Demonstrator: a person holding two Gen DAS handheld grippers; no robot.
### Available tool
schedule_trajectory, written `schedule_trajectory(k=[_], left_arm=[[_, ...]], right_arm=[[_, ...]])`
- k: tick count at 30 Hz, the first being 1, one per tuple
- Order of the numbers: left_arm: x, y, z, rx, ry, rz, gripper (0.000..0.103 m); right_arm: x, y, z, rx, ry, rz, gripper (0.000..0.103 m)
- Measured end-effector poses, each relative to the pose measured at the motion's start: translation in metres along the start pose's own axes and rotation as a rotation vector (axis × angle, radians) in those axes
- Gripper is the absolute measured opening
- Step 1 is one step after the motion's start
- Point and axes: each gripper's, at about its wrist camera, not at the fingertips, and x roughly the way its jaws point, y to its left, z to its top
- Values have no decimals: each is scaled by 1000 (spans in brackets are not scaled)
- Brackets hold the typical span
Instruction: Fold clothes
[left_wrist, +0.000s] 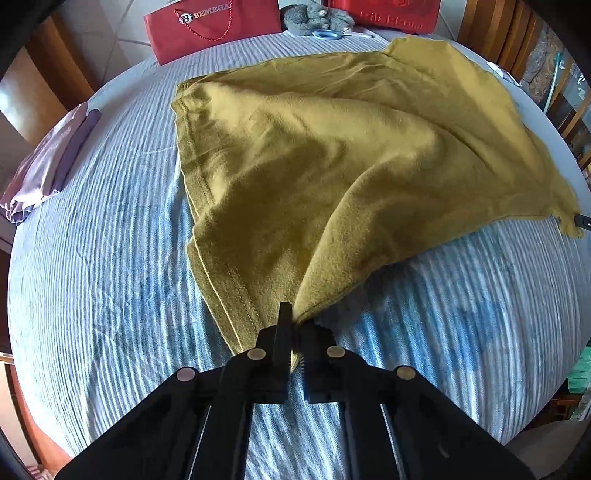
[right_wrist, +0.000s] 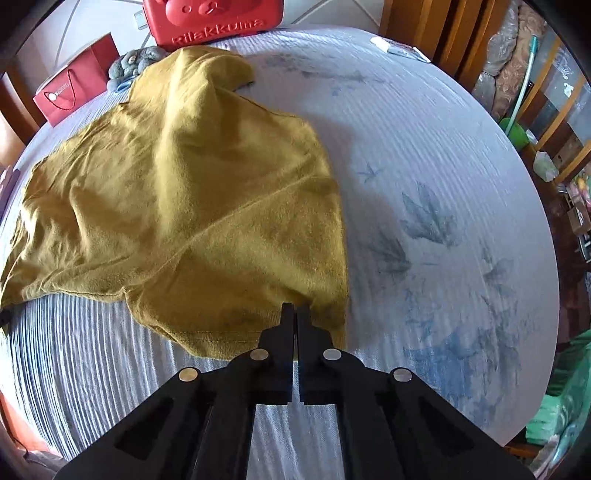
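On the round worktop (left_wrist: 110, 258), under its blue striped cloth, your mustard-yellow shirt (left_wrist: 332, 155) lies spread and rumpled across the middle, its stitched hem running along the left side in the left wrist view.

Your left claw (left_wrist: 293, 317) is clamped on a bunched corner of the shirt at the near edge; fabric is drawn up into a peak between the fingers.

Your right claw (right_wrist: 295, 314) has its fingers together at the shirt's (right_wrist: 184, 203) near hem. Cloth lies right at the tips, so it reads as pinched, though the contact itself is hard to see.

At the far edge: a red paper bag (left_wrist: 210, 29), a grey plush toy (left_wrist: 314, 18), and a red case (right_wrist: 214, 18). A folded lilac garment (left_wrist: 48, 162) sits at the left edge, well apart from the shirt.
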Motion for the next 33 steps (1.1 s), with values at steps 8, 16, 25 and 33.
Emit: schedule_trajectory(k=[8, 16, 25, 33], left_arm=[[-45, 1, -17, 55, -17, -30, 2], [-32, 21, -10, 8, -6, -21, 2], [-36, 15, -6, 15, -3, -26, 3], [-45, 6, -10, 42, 6, -30, 3]], right_arm=[[-62, -25, -15, 58, -77, 33, 0], [-50, -40, -22, 92, -62, 93, 50], [-17, -22, -46, 55, 4, 130, 52], [-7, -5, -42, 51, 3, 126, 6]])
